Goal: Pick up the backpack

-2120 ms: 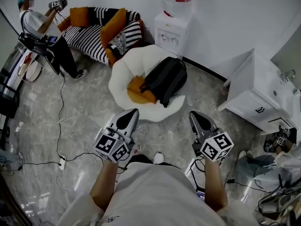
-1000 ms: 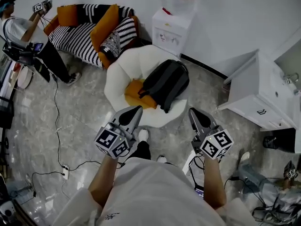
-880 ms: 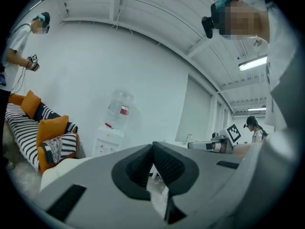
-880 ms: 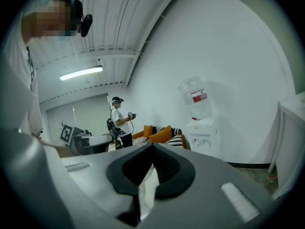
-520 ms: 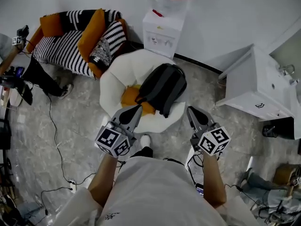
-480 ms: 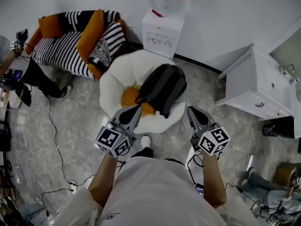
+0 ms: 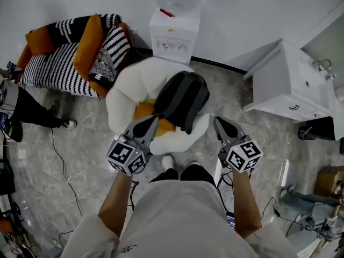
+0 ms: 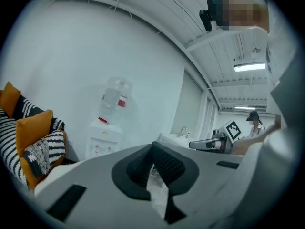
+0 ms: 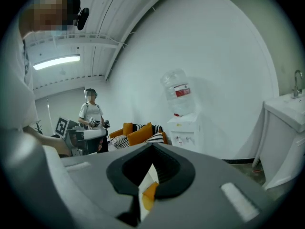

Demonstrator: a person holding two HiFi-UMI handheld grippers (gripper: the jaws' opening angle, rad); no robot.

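The black backpack (image 7: 181, 98) is seen lying on a white petal-shaped seat (image 7: 122, 82), where an orange cushion (image 7: 143, 110) is partly covered by its lower end. The seat is set on the grey marbled floor (image 7: 80, 155), just in front of a white water dispenser (image 7: 173, 34) that is placed against the wall. A black-and-white striped sofa (image 7: 51, 63) with orange pillows is found to the left of the seat, and a white sink cabinet (image 7: 287, 85) to the right, well apart from it. The left claw (image 7: 149, 122) and the right claw (image 7: 219, 123) are held out side by side above the near edge of the seat, and the backpack is seen ahead of them, between their two lines; it is touched by neither. Both claws are clenched: in each gripper view the dark ribbed pads are pressed together at the tip and nothing is caught between them. Through the slit below the right claw's pads a sliver of white and orange is glimpsed. A second person (image 9: 90, 116) is made out beyond the sofa in the right gripper view, and black cables (image 7: 59, 155) are trailed across the floor on the left.
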